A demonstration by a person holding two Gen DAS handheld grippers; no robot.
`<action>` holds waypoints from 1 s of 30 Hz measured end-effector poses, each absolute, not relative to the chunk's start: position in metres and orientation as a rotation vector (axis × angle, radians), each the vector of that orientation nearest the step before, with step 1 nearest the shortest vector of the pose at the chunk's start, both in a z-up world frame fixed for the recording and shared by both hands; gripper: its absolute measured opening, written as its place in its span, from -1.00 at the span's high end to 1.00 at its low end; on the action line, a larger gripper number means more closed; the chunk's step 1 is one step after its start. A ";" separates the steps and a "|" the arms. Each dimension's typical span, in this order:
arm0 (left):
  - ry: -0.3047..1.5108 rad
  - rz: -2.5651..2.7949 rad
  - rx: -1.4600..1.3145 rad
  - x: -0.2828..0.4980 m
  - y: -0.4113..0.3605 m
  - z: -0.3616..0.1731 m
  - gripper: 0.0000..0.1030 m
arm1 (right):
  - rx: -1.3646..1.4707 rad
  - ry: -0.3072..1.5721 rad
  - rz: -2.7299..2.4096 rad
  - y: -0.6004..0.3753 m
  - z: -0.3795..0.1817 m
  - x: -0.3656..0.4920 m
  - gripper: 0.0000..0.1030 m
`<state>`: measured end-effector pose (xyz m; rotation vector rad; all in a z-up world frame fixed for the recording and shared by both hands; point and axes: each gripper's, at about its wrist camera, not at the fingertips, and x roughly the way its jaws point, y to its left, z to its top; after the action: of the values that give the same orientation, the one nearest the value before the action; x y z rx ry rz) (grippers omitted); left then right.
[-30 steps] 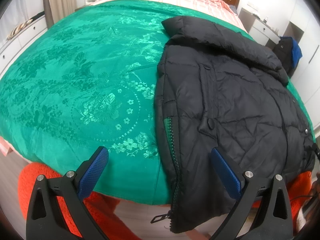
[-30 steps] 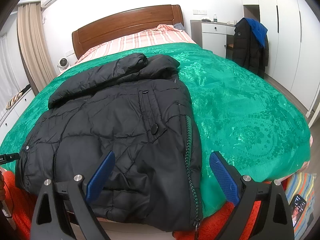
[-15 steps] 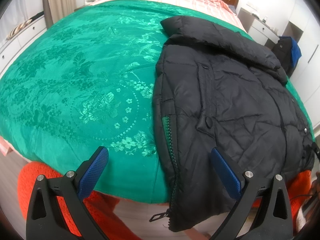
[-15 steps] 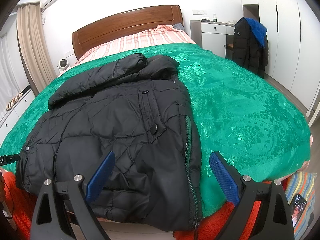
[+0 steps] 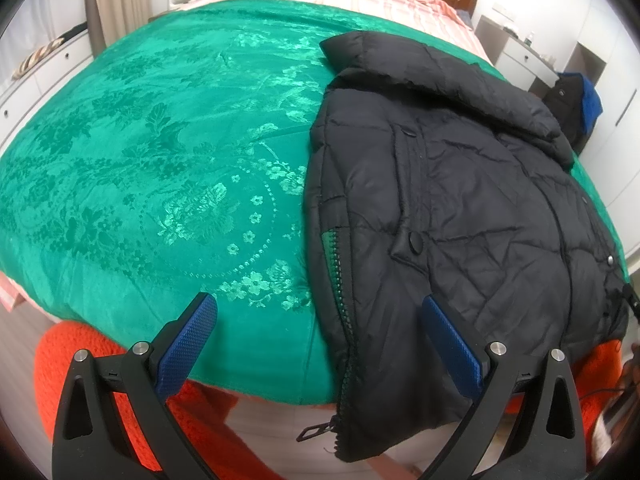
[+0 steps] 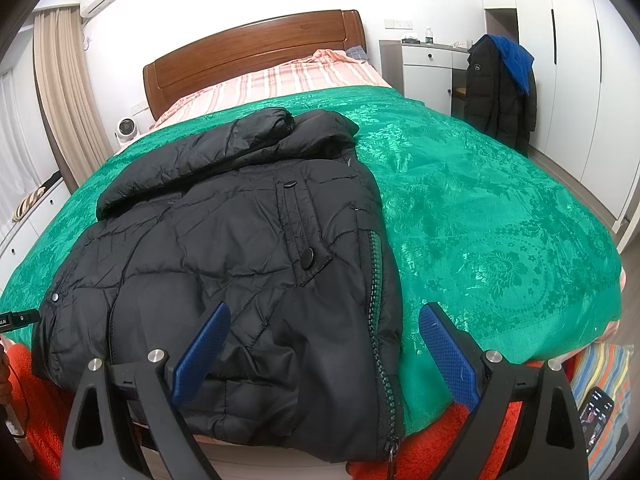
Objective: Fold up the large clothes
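Black puffer jacket [image 5: 460, 208] lying folded on the green bedspread [image 5: 160, 160], hem hanging over the bed's near edge. Left gripper [image 5: 320, 344] hovering near that hem, fingers [image 5: 188, 344] wide apart, empty. Right gripper [image 6: 324, 348] likewise spread, gripping nothing. Only in the right wrist view: wooden headboard [image 6: 256, 44], second dark coat [image 6: 496, 92] hung by the wardrobe, phone [image 6: 596, 404] on the floor.

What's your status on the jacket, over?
Left gripper open, right gripper open, both empty. Black puffer jacket flat on green bedspread, hem overhanging the edge. Nothing in the way.
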<state>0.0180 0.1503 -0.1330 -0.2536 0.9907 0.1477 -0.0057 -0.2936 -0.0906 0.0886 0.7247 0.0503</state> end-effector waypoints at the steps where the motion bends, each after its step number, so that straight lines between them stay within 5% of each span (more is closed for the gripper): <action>1: 0.990 0.147 -0.253 0.018 0.150 -0.133 -0.98 | 0.089 0.724 0.050 -0.294 -0.091 -0.006 -0.83; 30: 1.019 0.109 -0.265 0.018 0.149 -0.135 -0.98 | 0.141 0.732 0.061 -0.304 -0.090 -0.005 -0.83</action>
<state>0.0180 0.1486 -0.1348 -0.2651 1.0190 0.1091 -0.0054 -0.3044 -0.0901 0.1412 0.7324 0.0610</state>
